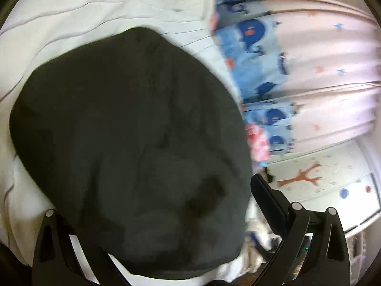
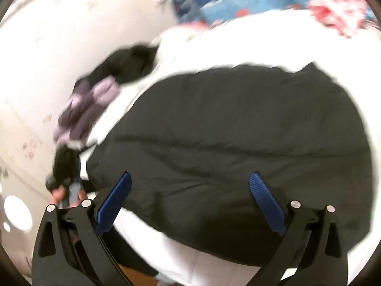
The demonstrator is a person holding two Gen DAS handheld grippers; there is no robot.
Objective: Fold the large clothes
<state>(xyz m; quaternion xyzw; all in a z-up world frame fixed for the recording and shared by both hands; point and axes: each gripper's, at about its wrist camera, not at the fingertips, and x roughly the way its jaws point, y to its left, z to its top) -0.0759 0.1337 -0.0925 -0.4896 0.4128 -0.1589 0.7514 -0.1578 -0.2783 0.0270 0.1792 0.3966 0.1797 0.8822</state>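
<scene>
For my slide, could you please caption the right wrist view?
Open right gripper above a bulky black garment on white bedding.

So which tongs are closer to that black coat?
Left, probably: the black coat covers one finger of the left tongs; the right tongs hover open over its near edge.

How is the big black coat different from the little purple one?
The large black padded garment lies spread flat mid-bed; the small purple puffy garment sits bunched at the white bed's edge. The black one looks far bigger. Both look quilted, and neither is gripped.
</scene>
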